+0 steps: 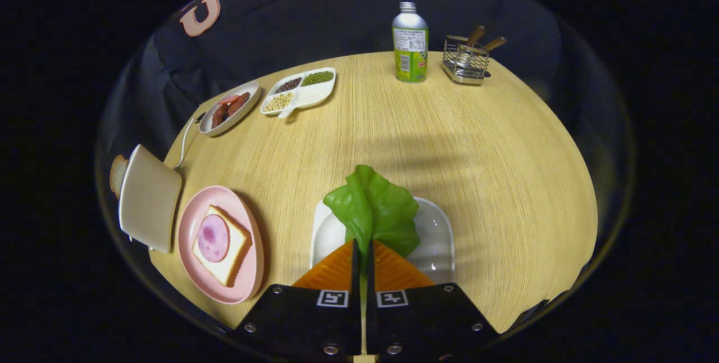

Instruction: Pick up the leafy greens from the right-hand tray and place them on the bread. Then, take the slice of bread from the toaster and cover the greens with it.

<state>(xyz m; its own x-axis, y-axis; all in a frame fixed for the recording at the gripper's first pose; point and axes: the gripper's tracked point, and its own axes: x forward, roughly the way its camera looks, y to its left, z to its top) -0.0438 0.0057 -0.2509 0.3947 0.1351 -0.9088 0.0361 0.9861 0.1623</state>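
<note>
pinching leafy greens between fingers, seemingly above tray

Gripper at bottom centre, fingers pinched on a green lettuce leaf over a white tray, pink plate with bread and ham at lower left, toaster at far left

Bright, even light from overhead falls on the tabletop. Soft broad shadows cross its middle. Glare shines on the white tray. Fisheye distortion curves the tabletop's edges; focus is sharp throughout.
</note>
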